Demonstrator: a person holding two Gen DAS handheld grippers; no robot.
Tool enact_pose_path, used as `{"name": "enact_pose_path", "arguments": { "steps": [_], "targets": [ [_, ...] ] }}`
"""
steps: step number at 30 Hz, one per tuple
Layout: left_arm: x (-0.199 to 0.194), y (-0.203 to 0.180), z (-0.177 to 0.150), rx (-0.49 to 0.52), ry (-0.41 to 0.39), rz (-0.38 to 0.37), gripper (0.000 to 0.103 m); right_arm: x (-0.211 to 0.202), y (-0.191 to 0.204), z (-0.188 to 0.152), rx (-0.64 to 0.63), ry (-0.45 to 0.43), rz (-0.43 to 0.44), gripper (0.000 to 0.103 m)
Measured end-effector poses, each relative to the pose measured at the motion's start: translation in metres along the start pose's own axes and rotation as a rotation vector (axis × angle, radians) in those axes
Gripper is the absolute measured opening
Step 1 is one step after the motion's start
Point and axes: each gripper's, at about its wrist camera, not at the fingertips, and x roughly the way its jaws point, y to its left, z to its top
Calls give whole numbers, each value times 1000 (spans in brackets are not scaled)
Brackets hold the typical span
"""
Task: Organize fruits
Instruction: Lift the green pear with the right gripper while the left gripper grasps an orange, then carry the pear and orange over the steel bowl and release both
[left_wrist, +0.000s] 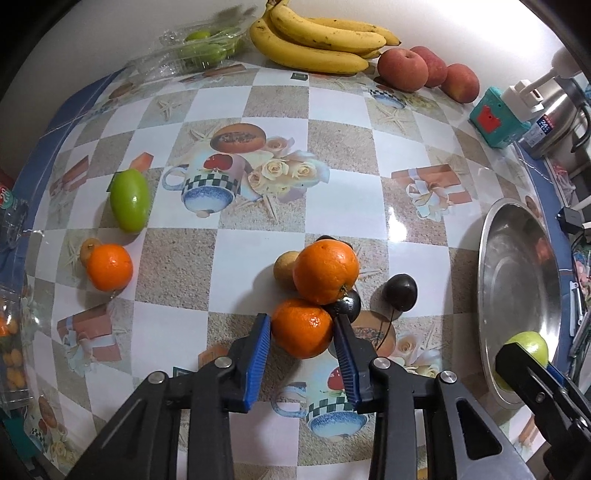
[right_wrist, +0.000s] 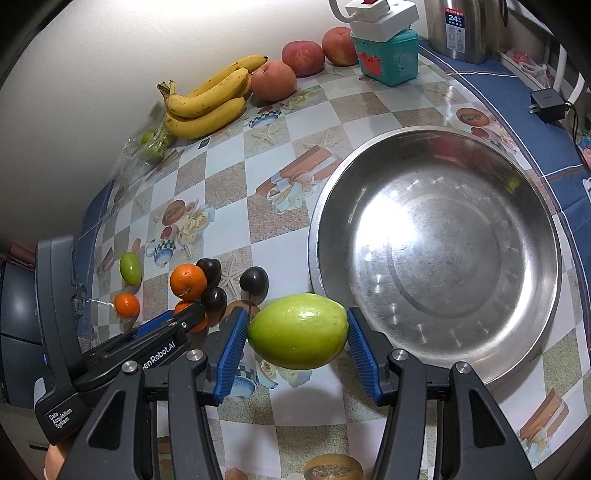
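The left gripper (left_wrist: 301, 332) has its blue pads on either flank of a small orange (left_wrist: 302, 328), apparently pinching it; whether the fruit is off the tablecloth (left_wrist: 236, 258) cannot be told. Directly ahead of the fingers, a larger orange (left_wrist: 325, 270) rests against the held one, with a dark plum (left_wrist: 347, 304) tucked beside the right finger and a second plum (left_wrist: 400, 291) further right. Risk: lifting the small orange may dislodge the larger orange and send the plums rolling, since they lean together. To the right, the right gripper (right_wrist: 297, 334) pinches a green fruit (right_wrist: 298, 331) end to end, clear of the table, with the steel bowl (right_wrist: 332, 206) ahead and to its right, the rim just beyond the right finger. Risk: the smooth, rounded skin offers little pad contact, so a tilt could let it slip; releasing it from height could make it bounce in the bowl.
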Motion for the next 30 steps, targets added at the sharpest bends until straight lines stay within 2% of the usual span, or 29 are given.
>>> {"name": "enact_pose_path", "arguments": {
  "steps": [14, 24, 30],
  "targets": [
    [-22, 3, -5, -2, 4, 8, 37, 2, -2, -1, 11, 10, 0, 56],
    [-49, 3, -3, -1, -78, 7, 38, 0, -4, -1, 22, 6, 11, 56],
    [-56, -14, -4, 36, -119, 2, 37, -1, -17, 4, 63, 1, 14, 56]
  ]
}}
